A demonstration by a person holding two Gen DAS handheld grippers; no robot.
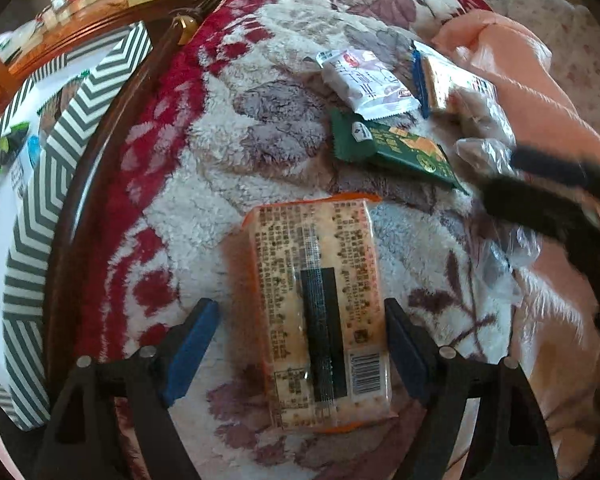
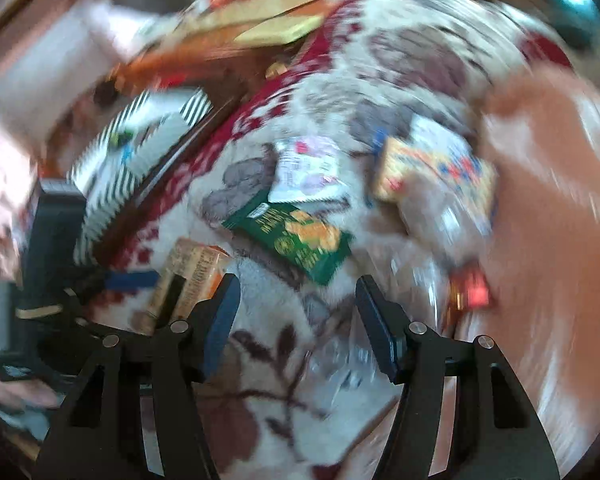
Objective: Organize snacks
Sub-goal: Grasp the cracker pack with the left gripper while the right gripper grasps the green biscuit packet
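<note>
Straddling an orange cracker pack (image 1: 320, 312) on the leaf-patterned blanket (image 1: 236, 152), left gripper (image 1: 302, 344) spread wide, pads clear of its sides. At one o'clock, a green packet (image 1: 400, 152) and white packet (image 1: 366, 84). Right gripper (image 2: 296, 320) open, empty, over blanket.

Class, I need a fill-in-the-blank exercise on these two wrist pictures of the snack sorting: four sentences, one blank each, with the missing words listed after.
1. The orange cracker pack lies between the fingers of the ____ gripper.
2. The green snack packet lies on a fluffy ____ with a leaf pattern.
3. The box at the left edge has black and white ____ walls.
4. Nothing is between the fingers of the right gripper, so it is ____.

Missing words: left; blanket; striped; open
</note>
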